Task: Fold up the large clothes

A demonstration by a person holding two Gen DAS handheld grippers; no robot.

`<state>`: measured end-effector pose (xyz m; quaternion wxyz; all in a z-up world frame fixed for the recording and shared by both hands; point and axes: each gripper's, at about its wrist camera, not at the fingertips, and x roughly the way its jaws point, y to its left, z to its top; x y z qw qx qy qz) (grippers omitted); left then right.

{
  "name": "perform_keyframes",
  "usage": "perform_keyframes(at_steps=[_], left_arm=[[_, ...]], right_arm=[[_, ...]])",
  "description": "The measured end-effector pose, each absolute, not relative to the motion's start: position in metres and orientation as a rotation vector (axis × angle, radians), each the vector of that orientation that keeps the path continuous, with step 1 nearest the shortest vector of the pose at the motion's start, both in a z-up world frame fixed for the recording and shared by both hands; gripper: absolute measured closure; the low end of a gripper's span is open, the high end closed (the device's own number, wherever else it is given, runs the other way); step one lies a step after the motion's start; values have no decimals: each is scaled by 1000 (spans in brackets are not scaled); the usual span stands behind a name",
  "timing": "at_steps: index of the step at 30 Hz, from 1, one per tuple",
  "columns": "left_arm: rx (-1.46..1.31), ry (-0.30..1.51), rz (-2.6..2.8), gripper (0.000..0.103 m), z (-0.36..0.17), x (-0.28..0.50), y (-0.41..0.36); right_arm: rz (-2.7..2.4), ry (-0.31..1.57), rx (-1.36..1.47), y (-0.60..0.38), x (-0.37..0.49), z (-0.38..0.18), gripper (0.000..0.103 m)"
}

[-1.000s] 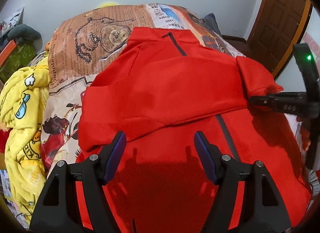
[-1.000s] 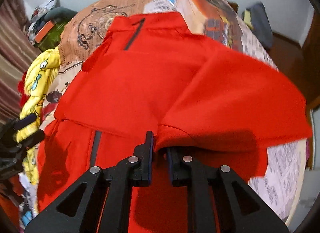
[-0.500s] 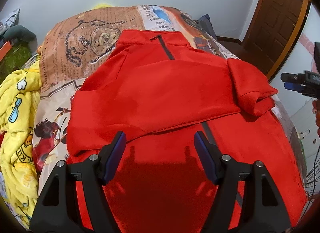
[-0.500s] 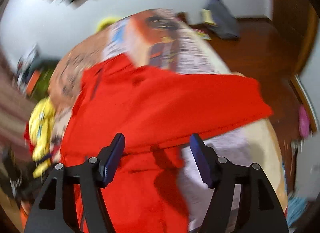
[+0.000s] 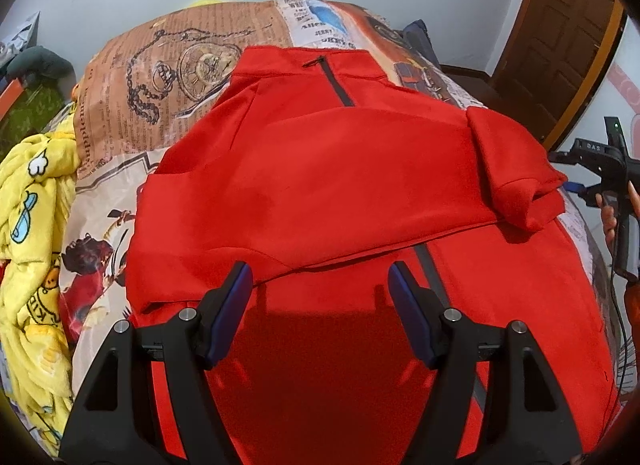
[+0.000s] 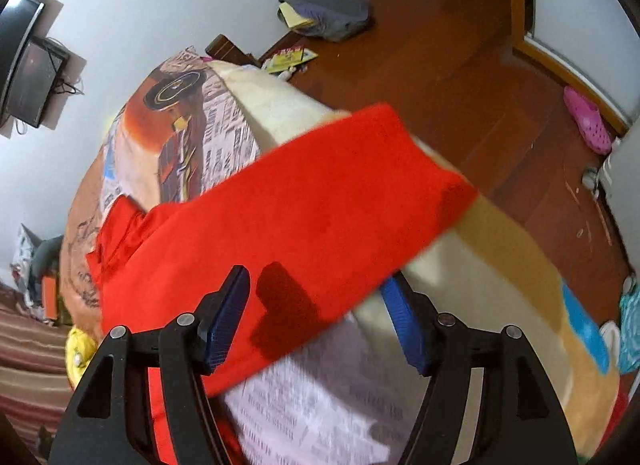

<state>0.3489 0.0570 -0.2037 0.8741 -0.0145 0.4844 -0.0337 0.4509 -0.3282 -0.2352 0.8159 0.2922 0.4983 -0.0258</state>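
Your left hand-held gripper (image 5: pixel 320 289) hangs just above the red jacket (image 5: pixel 312 169), its 2 blue-padded jaws spread wide with nothing pinched between them; only their shadow falls on the cloth below. Ahead of that gripper the jacket lies flat on the bed (image 5: pixel 192 65), collar and dark zip at the far end, and 1 sleeve is folded across the chest, its cuff (image 5: pixel 516 189) bunched at the edge to the gripper's right. To its left a yellow blanket (image 5: pixel 32 201) is heaped at the bed's side.

Your right hand-held gripper (image 6: pixel 316 305) is released too: its jaws have just been opening, and they now stand apart over the bed's edge. A red fold of the jacket (image 6: pixel 288 217) lies ahead of and beneath the pads, but the picture is smeared there, so it seems to touch neither pad rather than plainly clearing them. Past that gripper, to its right, wooden floor (image 6: pixel 460 65) shows, with a pink shoe (image 6: pixel 588 121) (near the door frame) and a grey bag (image 6: pixel 320 1) against the wall. In the left view your right hand (image 5: pixel 612 213) grips its tool beyond the cuff.
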Motion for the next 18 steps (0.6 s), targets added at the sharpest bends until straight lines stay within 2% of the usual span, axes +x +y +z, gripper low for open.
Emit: perform_keyframes(at_steps=[1,3,4,5,10,18], left_arm=[[-32,1013,-67,34,-204,349,58],[-37,1011,-64,34,-205,350,60],[-36,1008,-62,34,-205,349,61],[-32,1004,-58,34,-205,349,62],[-24,996,-46,34,-203,345,70],[-78,946,-28,34,-186,331,93]], right_arm=[[-73,1050,592,-328,454,-234,47],[-114,1044,527,-327,460,-232,73],[-118,1033,502,-323,464,-230,79],[-109,1021,502,-322,465,-227,92],[-49,929,475,-312,459,-191,96],[207,762,290,-223,436,-83,97]])
